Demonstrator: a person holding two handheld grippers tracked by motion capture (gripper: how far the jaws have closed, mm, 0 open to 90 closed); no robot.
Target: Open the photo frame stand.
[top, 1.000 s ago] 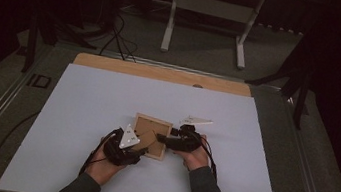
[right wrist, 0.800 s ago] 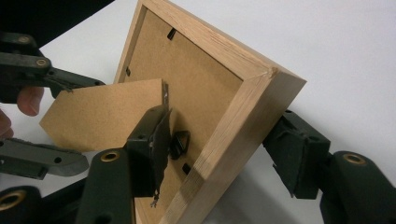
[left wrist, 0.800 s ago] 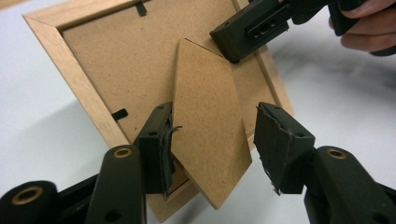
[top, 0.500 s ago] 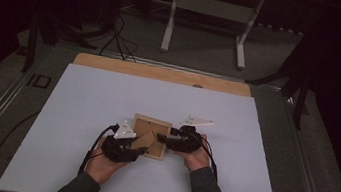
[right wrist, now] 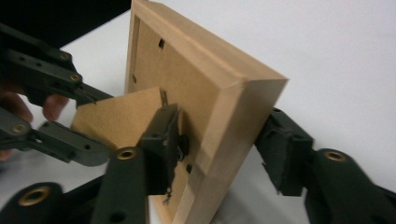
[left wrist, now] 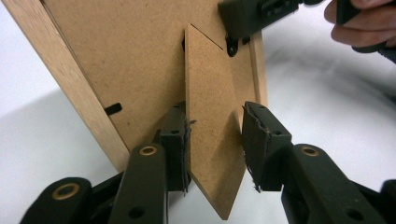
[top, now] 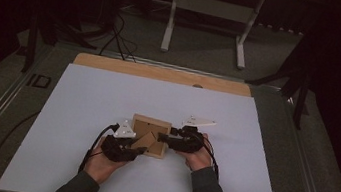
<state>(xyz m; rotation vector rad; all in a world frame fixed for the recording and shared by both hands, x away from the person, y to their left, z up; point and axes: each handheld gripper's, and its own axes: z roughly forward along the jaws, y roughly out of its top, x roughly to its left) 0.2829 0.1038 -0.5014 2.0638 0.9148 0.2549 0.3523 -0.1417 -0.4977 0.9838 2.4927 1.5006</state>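
Note:
A small wooden picture frame (top: 150, 126) lies back-up on the white sheet, its hardboard stand leg (top: 148, 142) swung out. My left gripper (top: 138, 150) comes in from the near left. In the left gripper view its jaws (left wrist: 214, 144) straddle the stand leg (left wrist: 210, 116); they have just been closing, one pad beside the leg, the other a sliver off. My right gripper (top: 162, 138) reaches in from the right. Its jaws (right wrist: 219, 140) have just been closing around the frame's edge (right wrist: 210, 79), the inner pad on the back, the outer pad slightly apart.
The frame sits on a white sheet (top: 81, 108) that covers a table with a wooden strip (top: 161, 73) along the far edge. Beyond it are a dark floor, cables (top: 116, 38) and a white stand's legs (top: 208, 25). Bare sheet lies on all sides of the frame.
The left gripper has dropped lower and closer to the frame's near edge. The right hand has barely shifted at the frame's right side.

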